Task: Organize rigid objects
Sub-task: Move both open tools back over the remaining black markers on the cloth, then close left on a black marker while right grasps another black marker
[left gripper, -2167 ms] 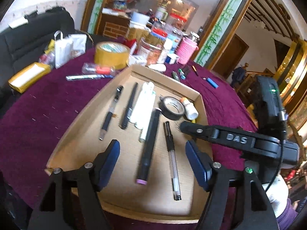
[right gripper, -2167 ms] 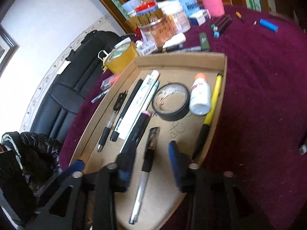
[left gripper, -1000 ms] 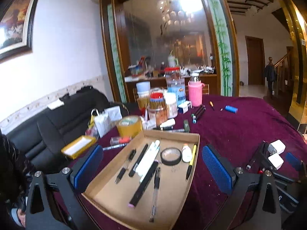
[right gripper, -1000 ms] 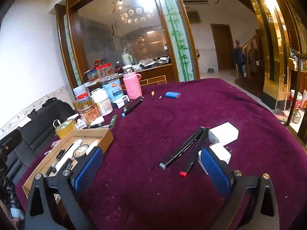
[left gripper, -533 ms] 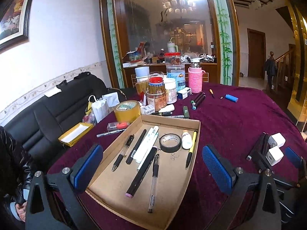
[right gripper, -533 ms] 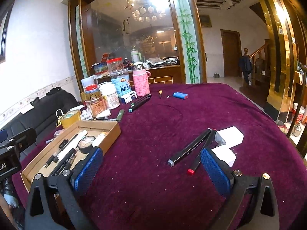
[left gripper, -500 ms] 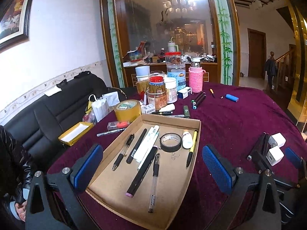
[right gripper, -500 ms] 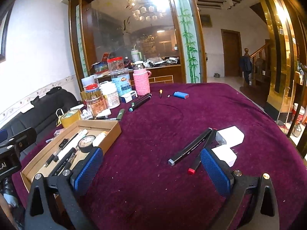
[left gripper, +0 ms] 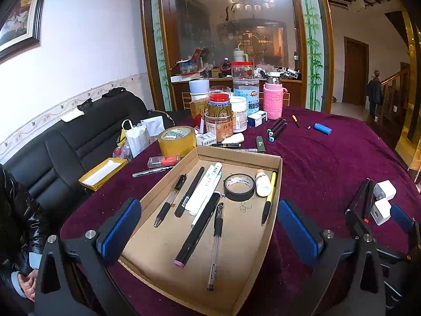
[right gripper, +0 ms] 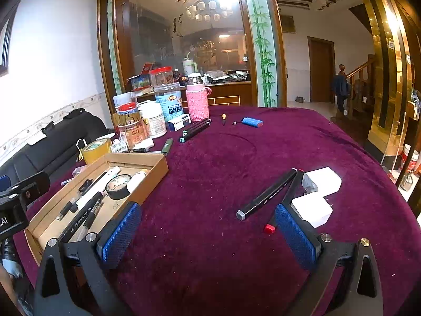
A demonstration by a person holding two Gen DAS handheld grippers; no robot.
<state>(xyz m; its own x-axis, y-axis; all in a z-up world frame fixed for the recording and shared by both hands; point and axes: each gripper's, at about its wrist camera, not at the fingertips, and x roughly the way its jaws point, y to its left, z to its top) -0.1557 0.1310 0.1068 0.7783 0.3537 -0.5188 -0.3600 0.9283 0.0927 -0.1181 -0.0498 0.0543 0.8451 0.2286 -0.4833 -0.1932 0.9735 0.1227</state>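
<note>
Two black markers point(right gripper: 265, 194) lie centre-right of the right wrist view, beside white chargers point(right gripper: 321, 179). Light, stiff, likely slippery; we'd grip mid-barrel. Right gripper point(right gripper: 208, 234) and left gripper point(left gripper: 208, 226) both gape, empty.

A wide stretch of bare cloth is lying open across the middle of the desk point(right gripper: 263, 142), leaving room to pass. At its right side, 2 black markers point(right gripper: 268, 193) and 2 white chargers point(right gripper: 322, 181) are crowding together. The cardboard tray point(left gripper: 276, 205) is blocking the left, its raised walls ringing pens and a tape roll point(left gripper: 239, 187). Jars and a pink bottle point(right gripper: 197, 102) are walling off the far edge, with loose markers point(right gripper: 194, 129) lying just before them.
</note>
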